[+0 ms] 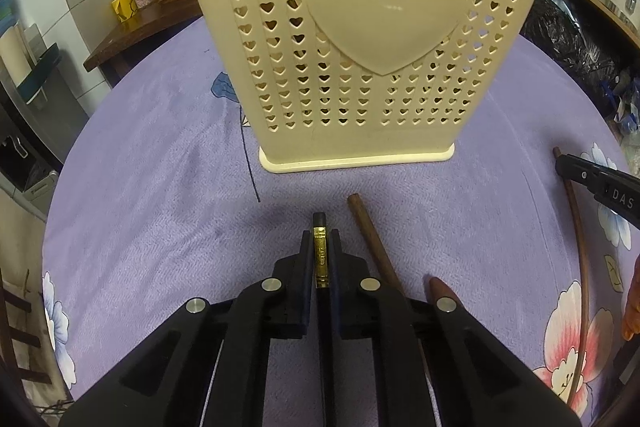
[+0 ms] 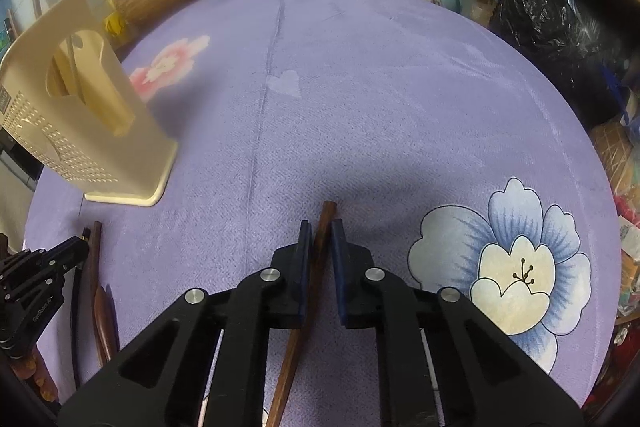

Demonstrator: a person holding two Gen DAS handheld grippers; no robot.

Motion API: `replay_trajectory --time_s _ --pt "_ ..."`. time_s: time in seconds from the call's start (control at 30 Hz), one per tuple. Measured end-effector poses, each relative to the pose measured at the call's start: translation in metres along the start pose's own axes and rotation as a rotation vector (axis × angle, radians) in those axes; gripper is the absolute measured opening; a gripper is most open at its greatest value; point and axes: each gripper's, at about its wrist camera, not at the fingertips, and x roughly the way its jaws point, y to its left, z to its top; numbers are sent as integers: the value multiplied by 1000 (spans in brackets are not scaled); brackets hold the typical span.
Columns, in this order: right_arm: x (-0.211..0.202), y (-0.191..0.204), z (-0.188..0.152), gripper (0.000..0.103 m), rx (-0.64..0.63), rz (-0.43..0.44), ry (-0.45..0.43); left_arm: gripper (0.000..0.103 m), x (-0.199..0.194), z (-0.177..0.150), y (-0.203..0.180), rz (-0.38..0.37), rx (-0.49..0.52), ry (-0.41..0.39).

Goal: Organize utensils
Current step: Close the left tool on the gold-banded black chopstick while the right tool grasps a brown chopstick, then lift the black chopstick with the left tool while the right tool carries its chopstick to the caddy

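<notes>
- Black plastic linkages with round silver rivets filled the near foreground of both wrist views, tapering to flat dark pads.
- Between those pads, the left gripper (image 1: pixel 320 241) was clamped on a slim black chopstick (image 1: pixel 319 221) with a shiny gold band; its blunt tip poked out just past the fingertips.
- Likewise, the right gripper (image 2: pixel 321 233) was closed on a brown wooden chopstick (image 2: pixel 326 215), which ran slantwise between the pads, its squared end just beyond them and its tapered length trailing back under the gripper.
- Just right of the left gripper, a second brown wooden stick (image 1: pixel 366 227) lay flat on the cloth, with a pointed reddish wooden piece (image 1: pixel 440 287) beside it.
- Beneath everything spread a lilac tablecloth (image 2: pixel 360 107), nubby and towel-like, printed with blue and pink flowers.
- Farther off stood a cream plastic utensil holder (image 1: pixel 360 39), upright on a flat base, its wall pierced with small heart holes around one large raised heart; it stood apart from both grippers.
</notes>
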Motion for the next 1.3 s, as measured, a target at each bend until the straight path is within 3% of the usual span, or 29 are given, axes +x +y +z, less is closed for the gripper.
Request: replay_trajectory --time_s 0.3,0.47,0.63,1.03,1.3 --pt "-1 4 -4 10 -5 23 -22 8 -1 -3 -1 3 -23 -27" --pt "-13 13 -11 10 -55 61 -86 8 -10 -8 3 -23 -50 -67" --pt "-45 26 -20 9 -139 145 -170 8 -42 -14 10 -59 -78 -161" --pt "-156 29 -26 8 -226 347 -357 8 -161 -18 31 -124 -133 -455" --pt "-196 31 -25 8 -260 399 -415 8 -186 -16 35 -142 -145 -530"
